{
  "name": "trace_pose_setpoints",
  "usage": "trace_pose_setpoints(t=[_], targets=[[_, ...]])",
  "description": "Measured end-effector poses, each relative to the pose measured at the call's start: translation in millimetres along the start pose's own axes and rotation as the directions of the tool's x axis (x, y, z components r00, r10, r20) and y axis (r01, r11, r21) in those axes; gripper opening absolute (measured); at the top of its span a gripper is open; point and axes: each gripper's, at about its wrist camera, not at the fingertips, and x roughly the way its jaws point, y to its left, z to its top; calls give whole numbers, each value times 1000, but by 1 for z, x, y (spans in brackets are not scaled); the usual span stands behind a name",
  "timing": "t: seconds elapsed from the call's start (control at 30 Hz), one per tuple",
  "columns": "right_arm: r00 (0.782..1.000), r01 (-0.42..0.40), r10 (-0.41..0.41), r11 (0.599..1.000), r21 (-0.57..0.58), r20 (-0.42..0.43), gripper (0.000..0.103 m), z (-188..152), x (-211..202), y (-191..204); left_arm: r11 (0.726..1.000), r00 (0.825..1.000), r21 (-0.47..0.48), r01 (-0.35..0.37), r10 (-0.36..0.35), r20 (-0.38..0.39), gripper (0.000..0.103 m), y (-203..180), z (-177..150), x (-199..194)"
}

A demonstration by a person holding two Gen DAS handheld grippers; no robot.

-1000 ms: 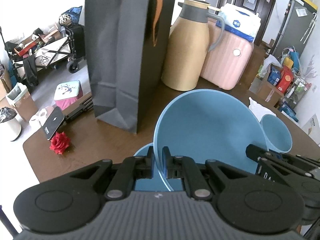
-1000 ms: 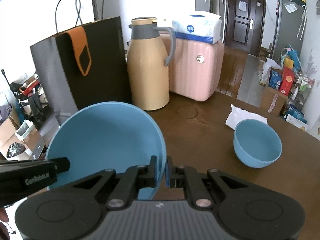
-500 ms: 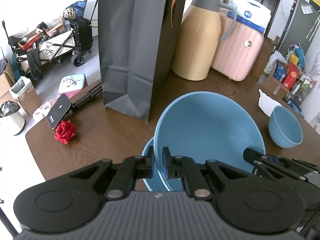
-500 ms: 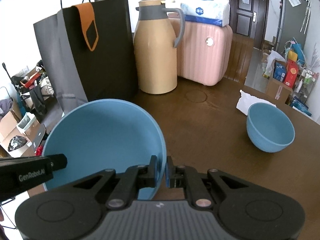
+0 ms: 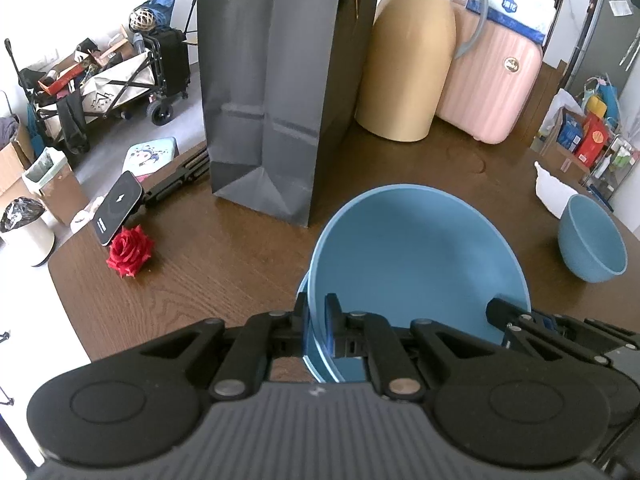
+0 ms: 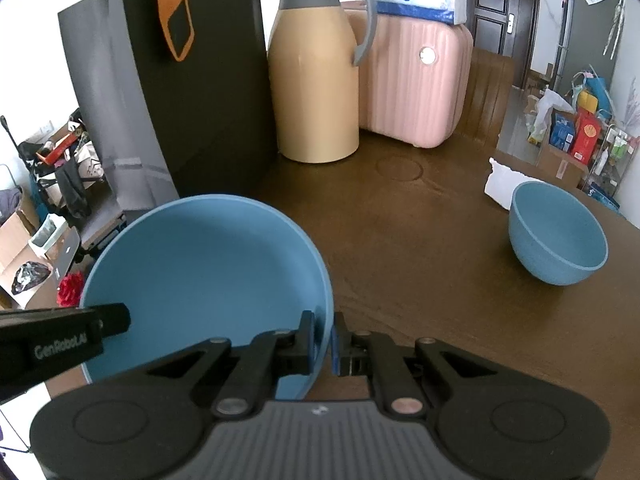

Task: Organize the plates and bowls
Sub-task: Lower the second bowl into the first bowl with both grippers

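Two blue plates (image 5: 416, 256), one bowl (image 5: 592, 248)

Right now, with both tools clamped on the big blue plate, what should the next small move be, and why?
Probably ease the big blue plate straight down. Left tool and right tool grip opposite rims, and a second blue plate peeks out directly beneath, so it looks lined up to stack.

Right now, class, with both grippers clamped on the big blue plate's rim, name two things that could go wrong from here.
1. The left gripper and right gripper pinch only the thin rim of the large blue plate; it could slip or tilt if one hand lags.
2. Another blue dish shows beneath its near edge; an off-centre landing might knock or chip it.
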Motion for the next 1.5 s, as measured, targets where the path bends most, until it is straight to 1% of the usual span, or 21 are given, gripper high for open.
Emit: trace_pose_setpoints(t=[0.33,0.7,1.3,1.5], targets=[[1000,30,-30,999,-21,-6,8,-5,15,7,1000,1000,17,-6,7,-17,9,1,-7,16],[997,69,-68,995,-72,23,8,-13,19,17,1000,1000,26,-12,13,-23,9,3,-11,27],[997,83,-82,993,-90,12,9,-16,29,19,999,999,40,-19,21,-30,9,3,-16,36],[997,81,-81,994,-77,13,10,-17,30,18,999,1000,52,-10,11,-20,13,2,-18,36]])
